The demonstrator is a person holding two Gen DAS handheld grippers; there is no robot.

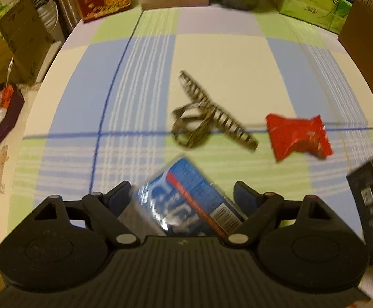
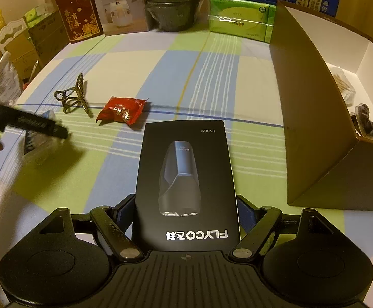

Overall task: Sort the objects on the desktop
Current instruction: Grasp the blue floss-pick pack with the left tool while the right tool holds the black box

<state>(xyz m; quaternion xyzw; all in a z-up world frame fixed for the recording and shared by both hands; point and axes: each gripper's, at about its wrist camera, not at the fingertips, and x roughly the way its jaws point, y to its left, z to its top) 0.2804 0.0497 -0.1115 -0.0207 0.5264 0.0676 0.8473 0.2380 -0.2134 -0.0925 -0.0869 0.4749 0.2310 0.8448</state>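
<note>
A blue and white packet (image 1: 186, 197) lies blurred on the checked tablecloth between the fingers of my left gripper (image 1: 182, 192). The jaws stand wide on either side of it, with a gap at the right pad. Beyond it lie a leopard-patterned hair claw (image 1: 207, 113) and a red snack packet (image 1: 298, 136). My right gripper (image 2: 186, 205) is shut on a black shaver box (image 2: 186, 174), pads against its long sides. In the right wrist view the hair claw (image 2: 74, 97) and red packet (image 2: 122, 110) sit to the left, with the left gripper's finger (image 2: 45, 125) over the blue packet.
An open brown cardboard box (image 2: 314, 102) stands at the right, with cotton swabs and a dark item (image 2: 365, 123) inside. Along the table's back stand a red box (image 2: 80, 15), a humidifier box (image 2: 119, 7), a dark pot (image 2: 171, 7) and green tissue packs (image 2: 240, 18).
</note>
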